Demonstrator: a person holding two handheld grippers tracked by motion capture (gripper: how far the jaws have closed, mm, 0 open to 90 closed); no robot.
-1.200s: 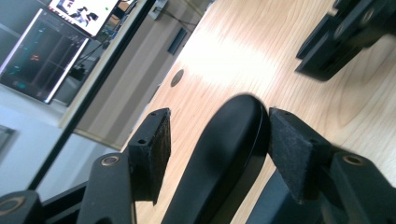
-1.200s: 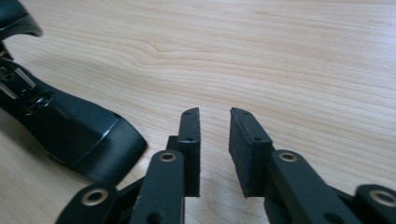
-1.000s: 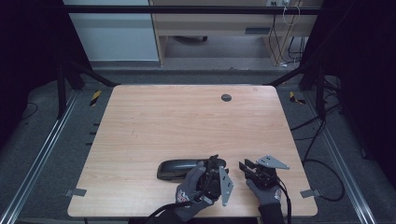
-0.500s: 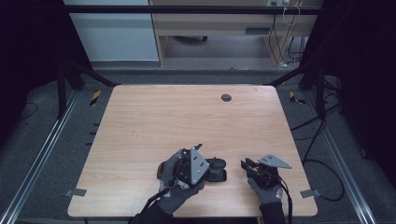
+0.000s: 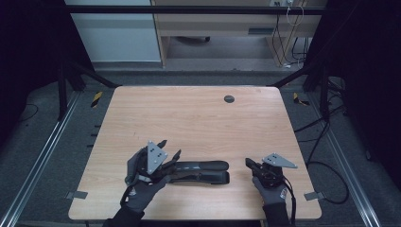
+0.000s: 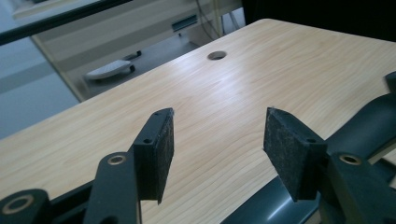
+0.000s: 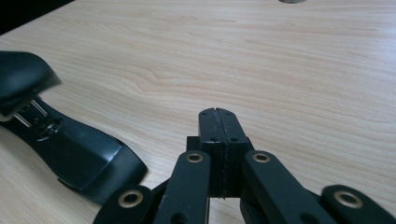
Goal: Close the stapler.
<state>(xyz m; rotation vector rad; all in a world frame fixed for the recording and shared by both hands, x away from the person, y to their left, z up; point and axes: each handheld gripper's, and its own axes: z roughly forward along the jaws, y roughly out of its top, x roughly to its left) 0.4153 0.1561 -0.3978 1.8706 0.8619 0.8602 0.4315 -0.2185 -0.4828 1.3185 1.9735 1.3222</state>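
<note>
A black stapler [image 5: 203, 171] lies flat near the table's front edge, its length running left to right. My left gripper [image 5: 170, 147] hovers over the stapler's left end. In the left gripper view its pads [image 6: 217, 149] stand wide apart, having just closed a little, with bare wood between them and the stapler's body [image 6: 369, 126] at the lower right. My right gripper [image 5: 248, 162] rests to the right of the stapler, apart from it. Its jaws [image 7: 217, 112] have just closed pad to pad on nothing, with the stapler's end [image 7: 79, 154] to their left.
The wooden table [image 5: 189, 118] has a round cable hole [image 5: 229, 99] at the far right of centre. Black frame posts stand at the far corners, and cables trail on the floor to the right. A gloved hand holds each gripper at the front edge.
My left gripper has swung left, from over the stapler's right part to its left end. The right gripper's jaws have gone from wide apart to shut. The stapler has stayed put.
</note>
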